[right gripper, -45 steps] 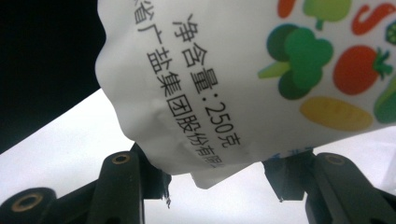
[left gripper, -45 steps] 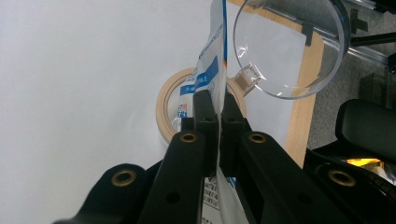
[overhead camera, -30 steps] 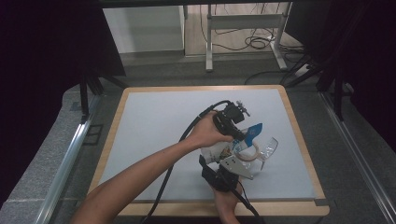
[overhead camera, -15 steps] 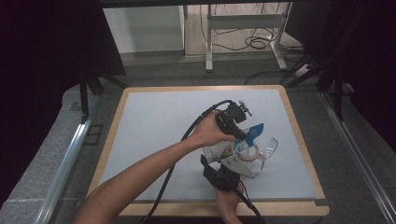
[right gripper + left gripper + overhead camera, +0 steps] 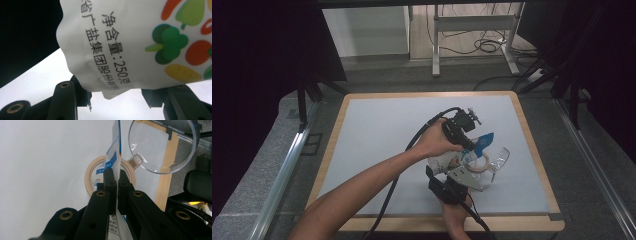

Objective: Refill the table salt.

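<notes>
Pale grey tabletop (image 5: 377, 130) fills the wooden frame. Nearest, the right tongs (image 5: 451, 186) clamp a white pouch (image 5: 140, 45). Farther, the left tongs (image 5: 473, 148) pinch its top edge above a clear jar (image 5: 492, 162).

Pouch (image 5: 462, 159) above jar (image 5: 492, 162) on table (image 5: 377, 130)

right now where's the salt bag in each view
high view: bag right of centre on the table, between both grippers.
left gripper view: its thin edge, centre, pinched in the jaws.
right gripper view: upper centre, above the jaws.
shared landmark: wooden ring.
</notes>
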Motion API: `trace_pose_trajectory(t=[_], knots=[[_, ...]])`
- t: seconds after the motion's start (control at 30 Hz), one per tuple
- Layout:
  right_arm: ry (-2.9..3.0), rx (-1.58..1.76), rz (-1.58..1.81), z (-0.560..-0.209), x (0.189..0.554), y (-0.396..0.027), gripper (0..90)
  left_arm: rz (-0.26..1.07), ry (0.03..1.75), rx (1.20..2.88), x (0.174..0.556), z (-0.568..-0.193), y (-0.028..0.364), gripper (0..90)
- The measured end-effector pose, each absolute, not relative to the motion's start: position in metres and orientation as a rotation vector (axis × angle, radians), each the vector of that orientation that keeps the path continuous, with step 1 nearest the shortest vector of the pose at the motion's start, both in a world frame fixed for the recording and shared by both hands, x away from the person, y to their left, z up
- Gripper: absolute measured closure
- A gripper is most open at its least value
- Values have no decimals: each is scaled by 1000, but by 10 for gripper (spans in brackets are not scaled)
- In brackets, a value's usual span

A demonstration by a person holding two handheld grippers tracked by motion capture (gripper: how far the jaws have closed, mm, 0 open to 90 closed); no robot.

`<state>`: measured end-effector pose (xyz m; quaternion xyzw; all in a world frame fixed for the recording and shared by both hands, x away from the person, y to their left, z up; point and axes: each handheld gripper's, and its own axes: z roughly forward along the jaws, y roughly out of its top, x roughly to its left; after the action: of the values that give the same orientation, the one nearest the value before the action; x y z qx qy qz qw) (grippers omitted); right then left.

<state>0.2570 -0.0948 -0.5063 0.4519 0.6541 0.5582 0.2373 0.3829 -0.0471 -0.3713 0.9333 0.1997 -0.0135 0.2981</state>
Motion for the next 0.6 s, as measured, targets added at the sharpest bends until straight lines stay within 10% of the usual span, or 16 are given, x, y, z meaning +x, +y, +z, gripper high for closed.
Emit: trace_pose_trajectory(t=[0.6], knots=[[1782,1233,1522,-504,260,-91,495,-34,531,2491,382,-370,-49,900]])
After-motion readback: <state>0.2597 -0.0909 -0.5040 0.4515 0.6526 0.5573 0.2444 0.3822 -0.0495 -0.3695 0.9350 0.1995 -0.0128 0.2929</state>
